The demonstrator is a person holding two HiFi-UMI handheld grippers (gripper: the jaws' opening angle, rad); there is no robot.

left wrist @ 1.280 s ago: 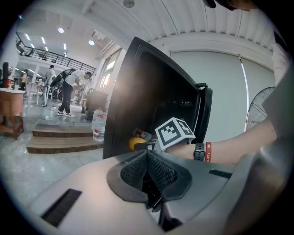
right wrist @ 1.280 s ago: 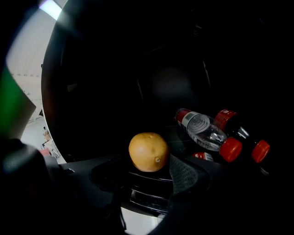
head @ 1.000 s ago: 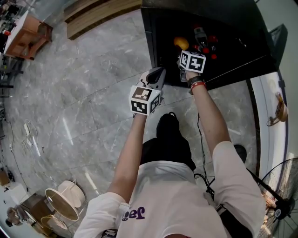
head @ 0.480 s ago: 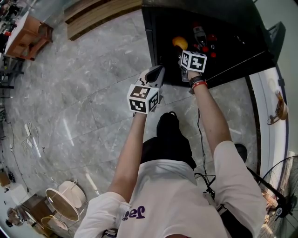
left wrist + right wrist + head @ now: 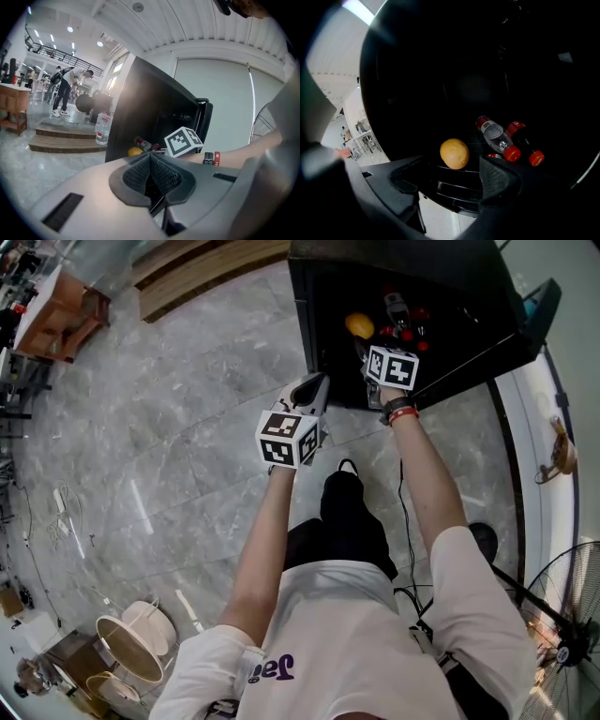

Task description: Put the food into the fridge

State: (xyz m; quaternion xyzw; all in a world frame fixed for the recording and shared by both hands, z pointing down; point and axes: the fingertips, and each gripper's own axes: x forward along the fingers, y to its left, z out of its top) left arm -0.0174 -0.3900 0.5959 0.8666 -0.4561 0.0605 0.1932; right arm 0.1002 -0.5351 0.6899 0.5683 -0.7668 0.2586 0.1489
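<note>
A yellow potato (image 5: 454, 153) lies on a shelf inside the open black fridge (image 5: 319, 352), beside two red-capped bottles (image 5: 497, 138). My right gripper (image 5: 454, 180) is at the shelf's front edge. Its jaws have just been opening and stand wide, and nothing is between them; the potato rests just beyond the fingertips. In the head view the potato (image 5: 359, 325) sits ahead of the right gripper (image 5: 367, 351). My left gripper (image 5: 314, 390) hangs outside the fridge near its left wall, with its pads (image 5: 138, 173) together and nothing held.
A wooden step (image 5: 197, 277) runs along the far floor, and a water bottle (image 5: 102, 129) stands on it. A white counter (image 5: 534, 456) and a fan (image 5: 562, 643) are at the right. Round baskets (image 5: 131, 652) sit at the lower left. People (image 5: 63, 89) stand far off.
Both hands have lifted slightly and the right gripper has eased back from the shelf. The potato stays where it lay, free of the jaws.
</note>
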